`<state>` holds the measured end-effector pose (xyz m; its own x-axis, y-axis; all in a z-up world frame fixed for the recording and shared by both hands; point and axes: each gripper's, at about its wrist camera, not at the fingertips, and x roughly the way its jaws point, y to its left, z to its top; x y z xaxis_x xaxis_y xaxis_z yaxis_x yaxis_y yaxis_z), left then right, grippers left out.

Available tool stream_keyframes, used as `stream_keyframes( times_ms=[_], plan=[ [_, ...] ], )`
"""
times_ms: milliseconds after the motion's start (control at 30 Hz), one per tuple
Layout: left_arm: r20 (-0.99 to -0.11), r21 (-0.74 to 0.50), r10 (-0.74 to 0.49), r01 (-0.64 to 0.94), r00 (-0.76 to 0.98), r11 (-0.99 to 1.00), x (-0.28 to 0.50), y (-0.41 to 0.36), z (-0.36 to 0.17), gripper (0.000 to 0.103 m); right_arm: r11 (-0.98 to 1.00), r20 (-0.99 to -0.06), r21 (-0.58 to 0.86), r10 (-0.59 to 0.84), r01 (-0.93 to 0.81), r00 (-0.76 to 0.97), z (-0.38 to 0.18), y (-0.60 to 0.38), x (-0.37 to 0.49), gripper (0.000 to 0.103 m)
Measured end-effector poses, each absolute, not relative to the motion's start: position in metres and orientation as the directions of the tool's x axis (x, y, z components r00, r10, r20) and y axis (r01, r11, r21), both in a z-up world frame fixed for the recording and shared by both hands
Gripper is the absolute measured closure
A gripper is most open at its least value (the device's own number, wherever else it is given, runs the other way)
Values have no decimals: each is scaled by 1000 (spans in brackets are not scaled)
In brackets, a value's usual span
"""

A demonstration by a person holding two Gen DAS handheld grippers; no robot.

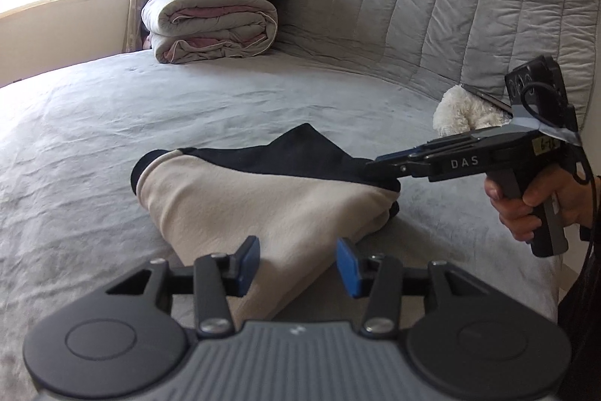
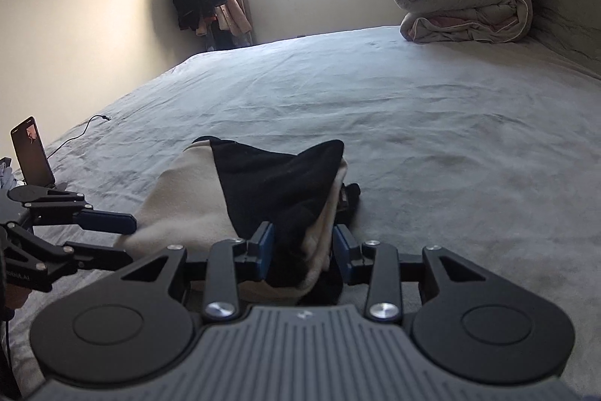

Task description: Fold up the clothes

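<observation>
Garment (image 1: pixel 240 198), a cream-and-black piece of clothing, is lying near the middle of the grey bed (image 1: pixel 112 123), already doubled over into a thick wedge, so I judge the folding to be well along with a last fold or some squaring-up still left. Closest to it, the right gripper (image 2: pixel 303 256) is sitting with its jaws apart around the layered corner, pads not visibly pressing, while the left gripper (image 1: pixel 298 262) is hovering open over the cream edge. Farther up the bed, a folded quilt (image 1: pixel 210 29) is resting by the headboard.
</observation>
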<state>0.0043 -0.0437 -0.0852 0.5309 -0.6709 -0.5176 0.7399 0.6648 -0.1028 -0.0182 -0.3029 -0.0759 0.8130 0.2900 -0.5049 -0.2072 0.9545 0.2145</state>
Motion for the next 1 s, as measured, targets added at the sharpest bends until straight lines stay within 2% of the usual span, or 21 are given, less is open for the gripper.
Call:
stream_keyframes(
  times_ms=[167, 300, 400, 467, 500, 567, 733, 833, 1000],
  plan=[
    [-525, -88, -660, 737, 537, 670, 2, -36, -85, 56, 958, -509, 201, 282, -206, 813, -73, -304, -24, 64],
    [-549, -84, -638, 724, 540, 685, 2, -28, -85, 50, 961, -519, 189, 273, -202, 810, -70, -303, -25, 63],
    [-574, -97, -616, 702, 540, 705, 6, -21, -87, 46, 966, -538, 172, 256, -193, 803, -68, -301, -24, 50],
    [-589, -126, -608, 683, 532, 720, 9, -16, -88, 37, 967, -559, 175, 252, -185, 789, -66, -301, -22, 40],
    [-599, -158, -610, 671, 518, 725, 13, -13, -88, 34, 966, -569, 179, 254, -184, 782, -64, -302, -21, 39],
    [-616, -242, -624, 638, 481, 731, 21, -6, -89, 26, 966, -581, 190, 256, -178, 772, -61, -301, -20, 31],
    [-624, -482, -688, 511, 371, 712, 44, 9, -97, 21, 946, -603, 288, 299, -148, 740, -59, -308, -16, 18],
    [-596, -604, -733, 418, 328, 678, 55, 17, -105, 20, 906, -610, 412, 352, -95, 710, -64, -320, -11, 9],
    [-527, -759, -797, 258, 295, 598, 71, 28, -121, 21, 755, -605, 654, 477, 55, 637, -84, -346, 2, 8]
  ],
)
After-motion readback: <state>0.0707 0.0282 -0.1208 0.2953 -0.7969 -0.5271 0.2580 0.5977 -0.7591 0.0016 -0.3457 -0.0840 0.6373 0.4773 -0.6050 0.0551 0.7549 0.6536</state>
